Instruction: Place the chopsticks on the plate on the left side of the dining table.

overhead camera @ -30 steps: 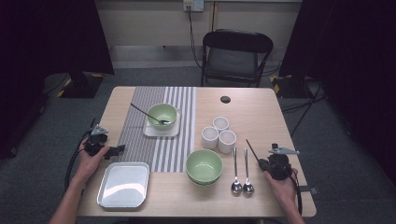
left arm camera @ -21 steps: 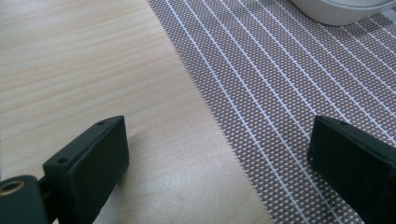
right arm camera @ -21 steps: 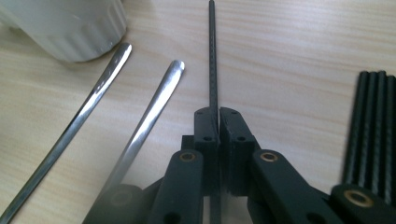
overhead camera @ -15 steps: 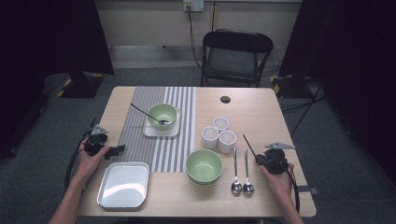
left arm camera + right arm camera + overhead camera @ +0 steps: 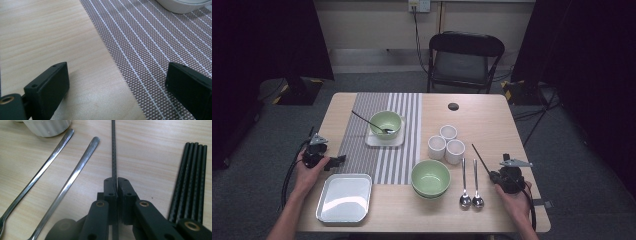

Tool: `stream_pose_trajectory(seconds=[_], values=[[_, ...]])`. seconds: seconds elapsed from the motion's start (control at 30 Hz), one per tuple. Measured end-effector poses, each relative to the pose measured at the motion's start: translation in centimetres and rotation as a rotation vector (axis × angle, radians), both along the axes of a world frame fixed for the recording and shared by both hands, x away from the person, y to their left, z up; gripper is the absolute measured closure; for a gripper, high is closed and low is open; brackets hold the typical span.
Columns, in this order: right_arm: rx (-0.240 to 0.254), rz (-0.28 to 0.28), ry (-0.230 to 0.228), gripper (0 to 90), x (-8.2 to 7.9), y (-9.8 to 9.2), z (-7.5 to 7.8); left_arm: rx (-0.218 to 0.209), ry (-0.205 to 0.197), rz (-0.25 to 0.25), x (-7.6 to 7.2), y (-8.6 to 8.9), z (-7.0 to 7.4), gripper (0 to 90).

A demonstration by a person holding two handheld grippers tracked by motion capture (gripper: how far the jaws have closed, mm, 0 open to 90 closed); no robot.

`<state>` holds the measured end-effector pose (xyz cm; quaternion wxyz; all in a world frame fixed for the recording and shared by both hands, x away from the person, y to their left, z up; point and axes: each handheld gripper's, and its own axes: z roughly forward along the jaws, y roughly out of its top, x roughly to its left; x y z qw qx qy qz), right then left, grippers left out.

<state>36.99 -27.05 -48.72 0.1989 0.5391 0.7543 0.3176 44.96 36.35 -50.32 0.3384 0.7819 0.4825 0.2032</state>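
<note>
Pale wood of the desk (image 5: 492, 125) lay under everything, and the right hand-held gripper (image 5: 117, 185) had its jaws pinched on a single black chopstick (image 5: 114, 152). That stick ran straight ahead from the jaws, long axis pointing up the desk toward the white cups (image 5: 445, 145), with two spoons (image 5: 67, 180) just to its left and a bundle of black chopsticks (image 5: 191, 180) to its right. Far across, the left hand-held gripper (image 5: 117, 87) sat wide apart and empty at the edge of the striped mat (image 5: 160, 50), well away.
</note>
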Motion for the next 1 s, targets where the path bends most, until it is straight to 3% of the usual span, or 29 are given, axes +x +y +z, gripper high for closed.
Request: stream_pose_trajectory(seconds=[0.23, 0.57, 1.0], values=[[0.002, -0.007, -0.009, 85.5, 1.1, 0.5, -0.1, -0.001, 0.0, 0.001, 0.0, 0.0, 0.0, 4.8], [-0.002, 0.012, -0.007, 82.9, 0.4, 0.2, -0.1, 0.001, 0.0, 0.001, 0.0, 0.0, 0.0, 4.9], [-0.036, 0.004, -0.008, 86.1, 0.2, 0.5, 0.1, -0.002, -0.001, 0.004, 0.0, 0.0, 0.0, 4.8]])
